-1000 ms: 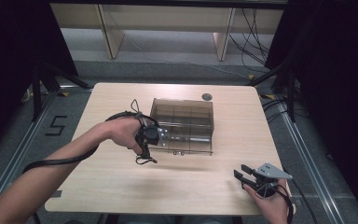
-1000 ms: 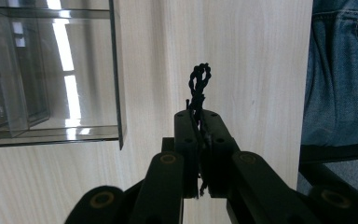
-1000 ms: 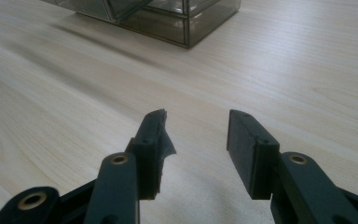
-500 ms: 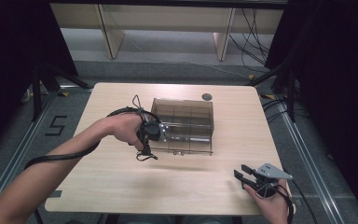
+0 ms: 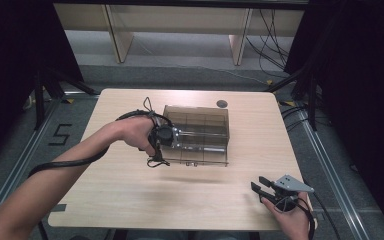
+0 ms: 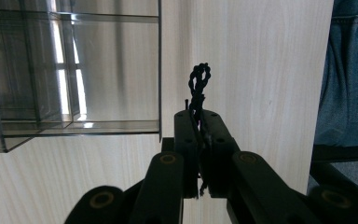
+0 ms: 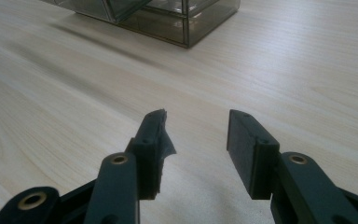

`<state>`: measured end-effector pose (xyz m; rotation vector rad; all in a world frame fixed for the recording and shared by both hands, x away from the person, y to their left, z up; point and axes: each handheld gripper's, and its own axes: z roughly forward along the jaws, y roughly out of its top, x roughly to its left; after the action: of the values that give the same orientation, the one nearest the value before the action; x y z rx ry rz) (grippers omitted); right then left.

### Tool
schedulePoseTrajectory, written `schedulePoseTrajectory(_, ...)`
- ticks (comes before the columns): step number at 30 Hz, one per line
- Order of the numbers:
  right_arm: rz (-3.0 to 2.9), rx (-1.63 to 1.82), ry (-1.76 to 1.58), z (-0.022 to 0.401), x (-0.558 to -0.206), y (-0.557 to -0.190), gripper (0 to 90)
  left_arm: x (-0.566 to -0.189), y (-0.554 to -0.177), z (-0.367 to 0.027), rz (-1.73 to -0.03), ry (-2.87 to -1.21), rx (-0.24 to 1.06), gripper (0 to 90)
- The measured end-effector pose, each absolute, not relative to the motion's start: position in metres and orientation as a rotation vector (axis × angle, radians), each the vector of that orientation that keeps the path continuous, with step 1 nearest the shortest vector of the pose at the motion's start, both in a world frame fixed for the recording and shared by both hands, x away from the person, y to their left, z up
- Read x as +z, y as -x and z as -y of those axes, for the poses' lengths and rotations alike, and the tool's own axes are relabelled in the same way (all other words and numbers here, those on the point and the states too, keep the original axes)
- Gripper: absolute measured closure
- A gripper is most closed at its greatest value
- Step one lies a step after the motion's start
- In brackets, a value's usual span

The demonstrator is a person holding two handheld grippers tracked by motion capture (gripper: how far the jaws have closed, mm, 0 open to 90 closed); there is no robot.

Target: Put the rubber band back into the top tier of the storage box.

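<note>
Left tongs [image 6: 198, 140] pressed together on a thin black twisted cord [image 6: 198, 86], held above the pale wooden tabletop [image 5: 130, 200] just beside the smoky clear plastic compartment box [image 5: 202, 125]. Right tongs [image 7: 196, 140] spread, nothing between, low over the tabletop, well apart from the box.

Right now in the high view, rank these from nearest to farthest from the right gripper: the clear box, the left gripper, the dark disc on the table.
Measured from the right gripper at the table's near right corner:
1. Clear box, mid-table, up and left of it.
2. Left gripper, at the box's left end, shut on a black cord.
3. Dark disc, near the far edge behind the box.
</note>
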<state>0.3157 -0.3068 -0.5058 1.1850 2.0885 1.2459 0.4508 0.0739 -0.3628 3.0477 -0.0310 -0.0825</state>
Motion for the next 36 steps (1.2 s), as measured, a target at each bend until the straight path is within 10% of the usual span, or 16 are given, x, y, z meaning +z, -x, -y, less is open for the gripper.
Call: schedulePoseTrajectory(36, -2.083, 1.252, -1.18, 0.308, -0.506, -0.316, 57.9, -0.361, -0.479, -0.068, -0.041, -3.029, -0.013, 85.4)
